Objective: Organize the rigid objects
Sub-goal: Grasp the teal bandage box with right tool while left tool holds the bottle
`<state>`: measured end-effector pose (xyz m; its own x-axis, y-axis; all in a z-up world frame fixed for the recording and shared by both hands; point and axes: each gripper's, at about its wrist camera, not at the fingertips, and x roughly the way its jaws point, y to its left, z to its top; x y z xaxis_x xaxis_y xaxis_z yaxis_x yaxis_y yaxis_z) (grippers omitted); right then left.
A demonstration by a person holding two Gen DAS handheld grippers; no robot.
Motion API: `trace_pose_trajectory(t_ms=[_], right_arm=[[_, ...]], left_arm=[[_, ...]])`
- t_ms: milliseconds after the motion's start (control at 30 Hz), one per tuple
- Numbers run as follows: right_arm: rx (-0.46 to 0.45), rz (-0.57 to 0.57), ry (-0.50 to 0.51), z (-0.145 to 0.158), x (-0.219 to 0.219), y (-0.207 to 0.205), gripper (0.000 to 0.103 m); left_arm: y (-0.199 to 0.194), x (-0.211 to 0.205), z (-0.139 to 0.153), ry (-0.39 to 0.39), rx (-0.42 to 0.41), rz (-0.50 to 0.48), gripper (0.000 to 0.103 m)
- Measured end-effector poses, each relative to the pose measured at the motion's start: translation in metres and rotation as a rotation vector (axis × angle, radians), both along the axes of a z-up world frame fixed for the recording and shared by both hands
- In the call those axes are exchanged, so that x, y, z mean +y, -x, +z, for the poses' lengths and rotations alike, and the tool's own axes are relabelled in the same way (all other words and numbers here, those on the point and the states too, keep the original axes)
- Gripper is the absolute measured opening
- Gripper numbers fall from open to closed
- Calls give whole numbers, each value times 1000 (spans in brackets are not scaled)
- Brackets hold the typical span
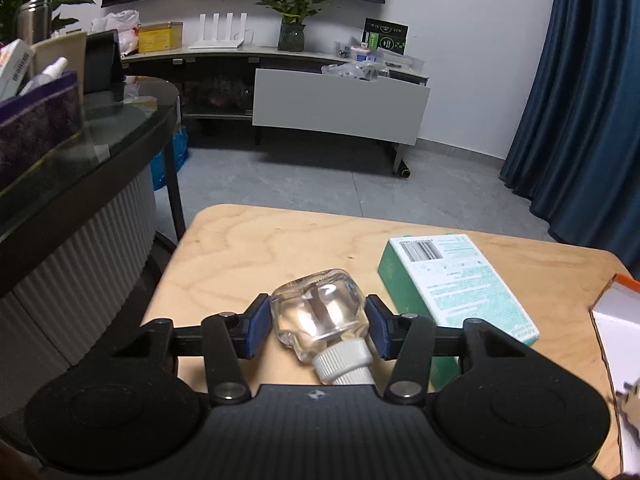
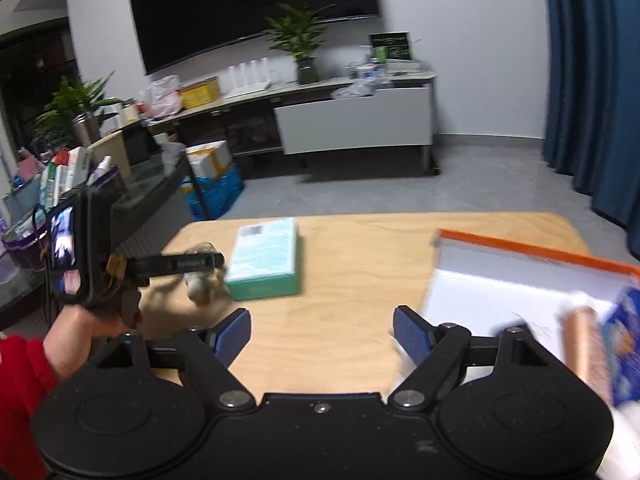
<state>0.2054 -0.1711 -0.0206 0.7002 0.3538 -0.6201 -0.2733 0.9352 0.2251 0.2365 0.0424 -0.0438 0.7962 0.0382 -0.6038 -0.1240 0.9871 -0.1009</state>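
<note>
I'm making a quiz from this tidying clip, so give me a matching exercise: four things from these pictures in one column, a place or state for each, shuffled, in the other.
Things:
1. clear bottle
2. green box
3. right gripper
4. orange-rimmed box

Places or states:
A. open, nothing between its pads
B. lying flat on the wooden table, label up
C. between the left gripper pads, white cap toward the camera
D. at the table's right side, white inside

Pairs: 1-C, 2-B, 3-A, 4-D
</note>
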Motion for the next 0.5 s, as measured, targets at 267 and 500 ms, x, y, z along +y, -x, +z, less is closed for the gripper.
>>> trace_pose_trajectory(t_ms=[267, 500], right_arm=[[88, 100, 38, -22, 76, -84, 98], [183, 67, 165, -58, 118, -132, 99]], left_arm=[[19, 14, 13, 6, -6, 35, 51], [24, 18, 15, -2, 3, 59, 51]])
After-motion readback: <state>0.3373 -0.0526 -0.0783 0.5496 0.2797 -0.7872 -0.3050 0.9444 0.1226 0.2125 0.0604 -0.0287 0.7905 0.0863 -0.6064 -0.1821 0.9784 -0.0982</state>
